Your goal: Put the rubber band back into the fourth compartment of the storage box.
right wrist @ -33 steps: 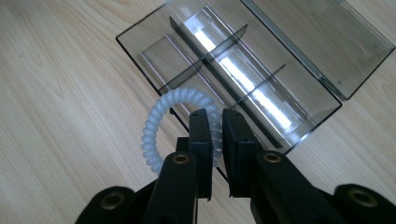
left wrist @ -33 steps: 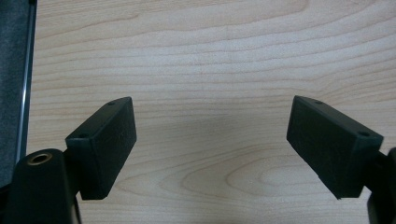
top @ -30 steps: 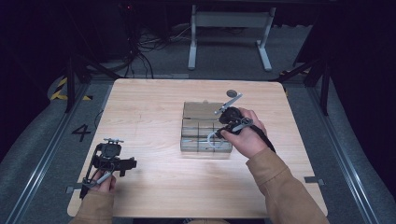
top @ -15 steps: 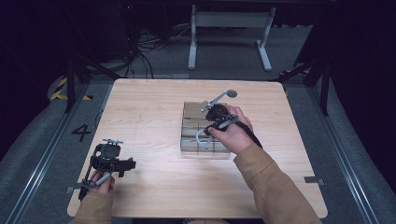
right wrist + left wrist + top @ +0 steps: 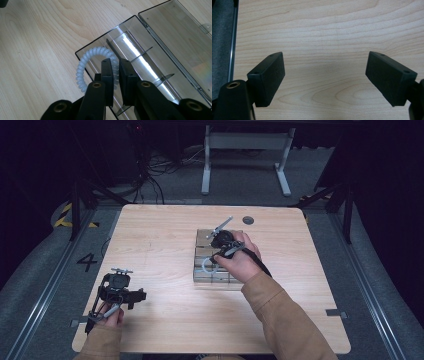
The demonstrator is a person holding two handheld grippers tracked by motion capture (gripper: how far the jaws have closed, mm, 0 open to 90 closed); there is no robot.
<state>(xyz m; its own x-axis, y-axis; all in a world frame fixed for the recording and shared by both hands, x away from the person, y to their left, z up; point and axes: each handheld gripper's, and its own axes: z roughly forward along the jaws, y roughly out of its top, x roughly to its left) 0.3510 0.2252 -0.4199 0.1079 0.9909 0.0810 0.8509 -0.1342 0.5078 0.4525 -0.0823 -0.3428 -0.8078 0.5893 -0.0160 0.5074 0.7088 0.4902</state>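
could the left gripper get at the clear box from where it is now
Probably not without moving: the left gripper sits open near the table's near-left corner, well apart from the clear box; bare wood between leaves the way free.

Pale wooden table (image 5: 160, 240), small dark disc (image 5: 248, 220) (near far edge), grey floor (image 5: 45, 270).

Bright tabletop, dark surroundings, slight softness

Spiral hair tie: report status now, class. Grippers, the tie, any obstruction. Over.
Right gripper shut on white spiral hair tie, over corner of clear compartment box, lid open. Left gripper open, over bare table. Nothing in the way.
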